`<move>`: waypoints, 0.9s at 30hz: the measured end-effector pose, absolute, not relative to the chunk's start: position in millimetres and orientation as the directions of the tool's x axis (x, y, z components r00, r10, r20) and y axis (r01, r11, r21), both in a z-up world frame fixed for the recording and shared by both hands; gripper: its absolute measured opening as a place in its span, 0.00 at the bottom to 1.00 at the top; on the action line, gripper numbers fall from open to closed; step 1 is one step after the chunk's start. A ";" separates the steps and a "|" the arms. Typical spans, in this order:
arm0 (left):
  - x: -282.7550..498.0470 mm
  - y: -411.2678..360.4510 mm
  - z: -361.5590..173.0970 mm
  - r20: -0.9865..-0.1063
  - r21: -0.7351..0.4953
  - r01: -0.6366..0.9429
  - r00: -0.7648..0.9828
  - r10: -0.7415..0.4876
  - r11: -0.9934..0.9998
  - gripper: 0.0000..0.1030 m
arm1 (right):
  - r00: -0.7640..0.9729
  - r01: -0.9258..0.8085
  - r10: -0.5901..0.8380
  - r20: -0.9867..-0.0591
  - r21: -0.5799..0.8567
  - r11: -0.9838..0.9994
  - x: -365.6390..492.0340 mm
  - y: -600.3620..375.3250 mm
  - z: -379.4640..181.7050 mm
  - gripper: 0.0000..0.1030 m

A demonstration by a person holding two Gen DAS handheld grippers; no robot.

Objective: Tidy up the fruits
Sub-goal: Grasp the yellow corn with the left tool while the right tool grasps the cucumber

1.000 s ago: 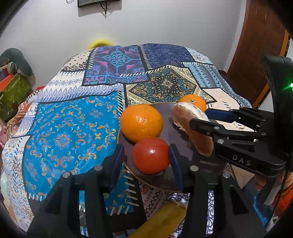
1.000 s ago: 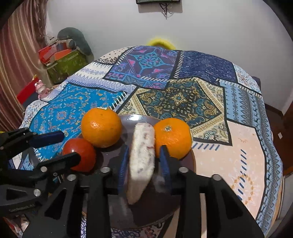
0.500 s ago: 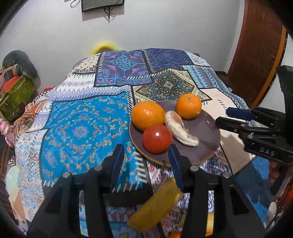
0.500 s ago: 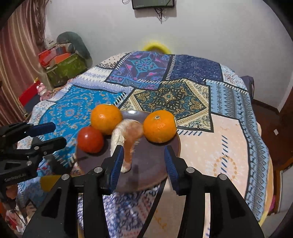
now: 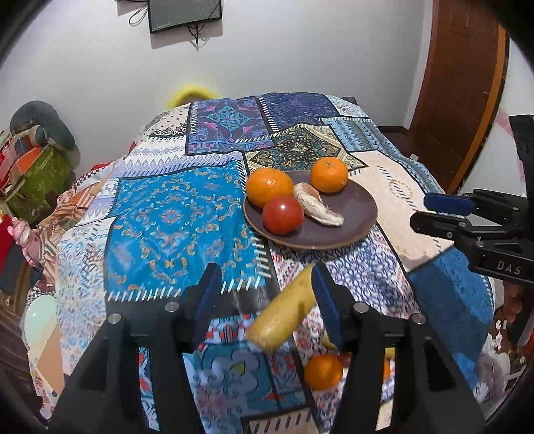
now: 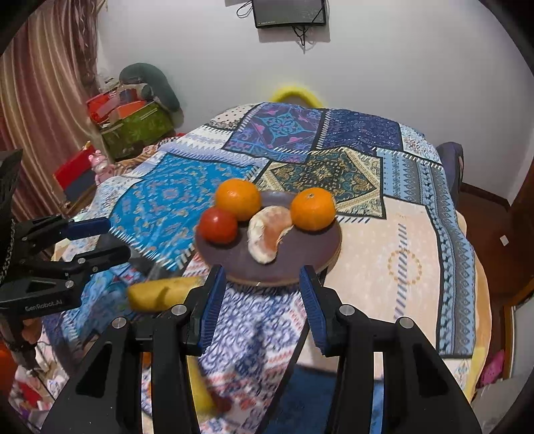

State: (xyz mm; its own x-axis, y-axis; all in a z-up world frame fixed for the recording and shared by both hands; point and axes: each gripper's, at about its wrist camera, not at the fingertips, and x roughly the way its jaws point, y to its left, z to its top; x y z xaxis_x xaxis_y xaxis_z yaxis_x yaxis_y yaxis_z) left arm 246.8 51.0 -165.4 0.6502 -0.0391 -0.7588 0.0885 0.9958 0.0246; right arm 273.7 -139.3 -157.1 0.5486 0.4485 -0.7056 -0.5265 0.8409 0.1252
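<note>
A dark brown plate (image 5: 353, 213) (image 6: 310, 257) sits near the front edge of a table under a patchwork cloth (image 5: 173, 213). On it lie two oranges (image 5: 268, 186) (image 5: 328, 174), a red tomato (image 5: 283, 214) (image 6: 217, 224) and a peeled orange piece (image 5: 317, 208) (image 6: 267, 235). My left gripper (image 5: 265, 290) is open and empty, held back below the plate. My right gripper (image 6: 258, 297) is open and empty, just in front of the plate. A banana (image 5: 283, 317) (image 6: 160, 293) lies below the table edge.
Another orange (image 5: 323, 371) lies lower down near the banana. Boxes and soft toys (image 6: 130, 117) are piled at the left by a curtain. A wooden door (image 5: 460, 86) stands at the right. A wall screen (image 6: 288, 13) hangs behind the table.
Both grippers have opened and pulled back from the plate. The left let go of the tomato, the right let go of the peeled orange piece; both fruits now rest on the plate.
</note>
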 end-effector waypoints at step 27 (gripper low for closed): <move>218.5 70.8 -216.3 -0.837 -0.018 0.080 0.544 -0.059 0.997 0.54 | 0.266 -0.598 0.490 -0.830 0.256 0.759 232.3 -93.7 -233.9 0.41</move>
State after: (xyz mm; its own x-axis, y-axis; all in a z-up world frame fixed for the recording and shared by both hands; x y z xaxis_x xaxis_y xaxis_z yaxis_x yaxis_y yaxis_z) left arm 218.5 70.8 -216.3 0.5443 -0.0595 -0.8368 0.0805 0.9966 -0.0185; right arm 232.3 -93.7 -233.9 0.2662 0.4895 -0.8304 -0.5981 0.7594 0.2560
